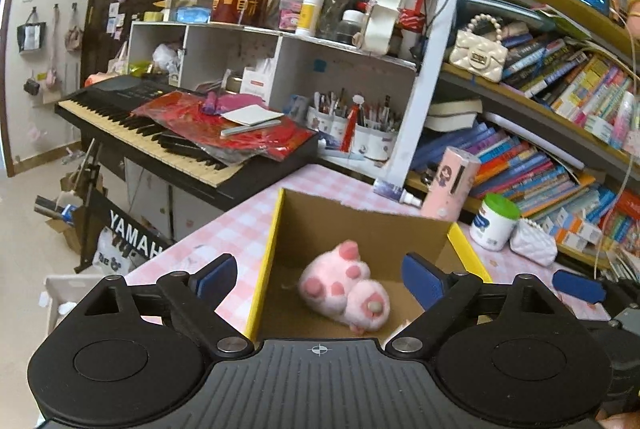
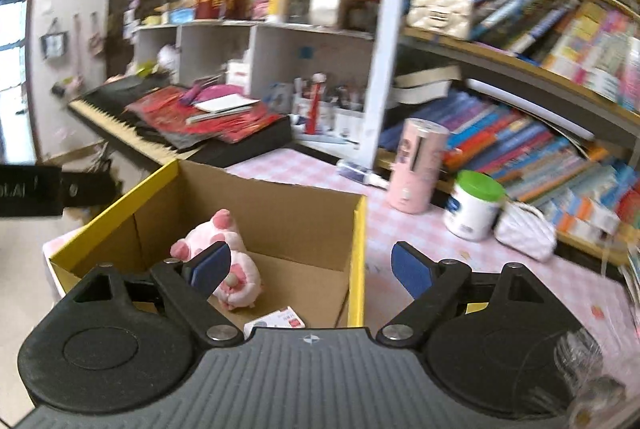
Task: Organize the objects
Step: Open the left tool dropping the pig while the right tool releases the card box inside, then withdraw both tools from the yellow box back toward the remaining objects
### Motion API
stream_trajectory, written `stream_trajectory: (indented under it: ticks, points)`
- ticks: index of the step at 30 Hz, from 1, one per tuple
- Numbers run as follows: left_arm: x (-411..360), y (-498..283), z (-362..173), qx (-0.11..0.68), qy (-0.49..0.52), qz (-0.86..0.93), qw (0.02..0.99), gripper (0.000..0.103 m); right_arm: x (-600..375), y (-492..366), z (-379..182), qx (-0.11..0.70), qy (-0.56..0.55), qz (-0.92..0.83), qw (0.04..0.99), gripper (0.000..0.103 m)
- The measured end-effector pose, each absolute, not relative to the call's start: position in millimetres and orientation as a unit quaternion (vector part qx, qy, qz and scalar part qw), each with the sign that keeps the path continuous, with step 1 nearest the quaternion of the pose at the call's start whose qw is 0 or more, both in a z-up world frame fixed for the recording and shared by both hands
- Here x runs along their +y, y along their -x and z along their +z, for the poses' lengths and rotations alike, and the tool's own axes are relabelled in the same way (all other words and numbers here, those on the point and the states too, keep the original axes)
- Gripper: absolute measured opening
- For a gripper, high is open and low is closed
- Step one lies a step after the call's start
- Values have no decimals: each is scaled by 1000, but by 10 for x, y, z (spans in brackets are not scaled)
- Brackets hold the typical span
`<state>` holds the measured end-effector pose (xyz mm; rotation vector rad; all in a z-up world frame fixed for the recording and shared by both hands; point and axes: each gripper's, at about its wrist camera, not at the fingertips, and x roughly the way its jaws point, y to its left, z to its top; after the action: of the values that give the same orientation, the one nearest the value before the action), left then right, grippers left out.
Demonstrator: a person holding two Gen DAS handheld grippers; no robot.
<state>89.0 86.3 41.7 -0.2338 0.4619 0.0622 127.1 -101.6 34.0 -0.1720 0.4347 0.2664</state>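
An open cardboard box [image 1: 360,229] [image 2: 280,213] with yellow rims stands on the pink checked tablecloth [image 1: 240,229]. A pink plush toy [image 1: 340,281] [image 2: 216,233] lies on its floor, and a small white and red packet [image 2: 276,321] lies near the front wall. My left gripper [image 1: 320,277] hovers open over the box's near edge with nothing between its blue pads. My right gripper [image 2: 311,267] is open too, straddling the box's right wall, and holds nothing. One of its blue fingers [image 1: 576,285] shows at the right of the left wrist view.
Right of the box stand a pink cylinder [image 1: 452,181] [image 2: 416,169], a white tub with a green lid [image 1: 496,221] [image 2: 474,207] and a white quilted pouch [image 1: 534,243] [image 2: 524,233]. Packed bookshelves [image 1: 540,149] rise behind them. A cluttered keyboard [image 1: 160,133] lies beyond the table's left edge.
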Motion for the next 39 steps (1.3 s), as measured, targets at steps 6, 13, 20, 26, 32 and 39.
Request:
stream_trajectory:
  ticks: [6, 13, 20, 26, 32, 39]
  points:
    - [897, -595, 327, 248, 112, 23, 962, 91, -989, -871, 291, 220, 80, 94, 968, 87]
    - [903, -208, 174, 282, 97, 21, 954, 91, -958, -412, 105, 259, 77, 61, 961, 88]
    - [847, 81, 85, 310, 57, 12, 949, 91, -915, -40, -52, 295, 72, 45, 952, 88]
    - [838, 242, 30, 325, 47, 0, 945, 91, -885, 222, -118, 306, 69, 42, 949, 89]
    - [797, 354, -13, 335, 38, -18, 941, 91, -902, 403, -175, 319, 62, 33, 945, 90]
    - [694, 370, -49, 347, 30, -41, 936, 91, -1011, 513, -191, 331, 53, 14, 942, 91]
